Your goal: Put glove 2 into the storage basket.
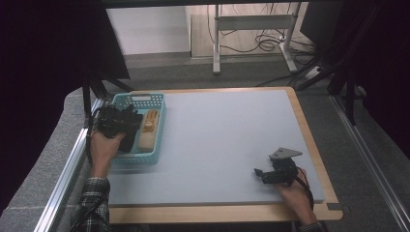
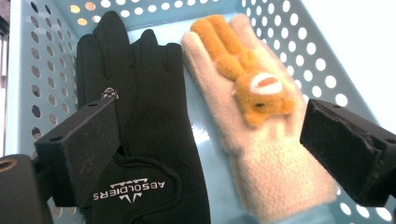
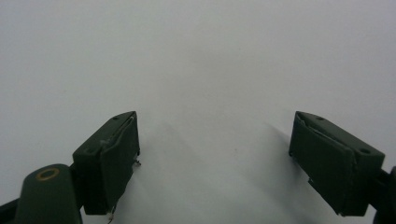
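Left tool hangs wide open over the blue basket at the counter's nine o'clock, gripping nothing. Black glove lies just below it, long axis toward twelve, cream glove beside. Right tool sits open and empty at four o'clock, way farther off.
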